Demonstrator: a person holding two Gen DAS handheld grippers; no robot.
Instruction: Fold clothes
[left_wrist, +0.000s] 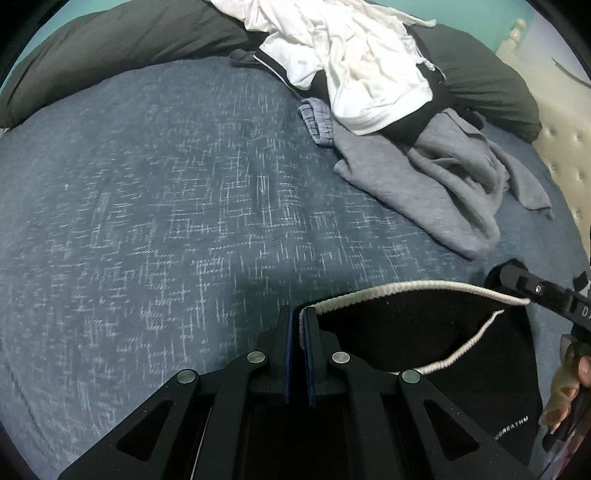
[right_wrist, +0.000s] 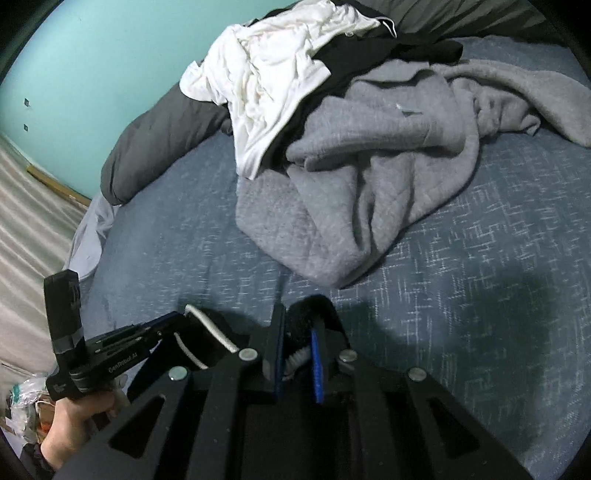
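Two handheld black grippers grip one black knit garment with a white ribbed edge (left_wrist: 424, 332), stretched between them low over the blue bedspread with a pale crosshatch pattern (left_wrist: 166, 221). The left gripper (left_wrist: 297, 328) has its blue-padded fingers pressed almost together on the white edge at the garment's left end. The right gripper (right_wrist: 299, 339) pinches a bunched fold of the same black fabric with a bit of the white edge between its fingers, which stand slightly parted around it. In the left wrist view the right gripper comes in from the right edge, on the white trim. Far on the bed lies a heap of clothes: a rumpled grey quilted sweatshirt (right_wrist: 369, 177) nearest, crumpled white cloth (right_wrist: 266, 74) on top, black cloth beneath it. A dark grey duvet (left_wrist: 110, 44) lies along the far side.
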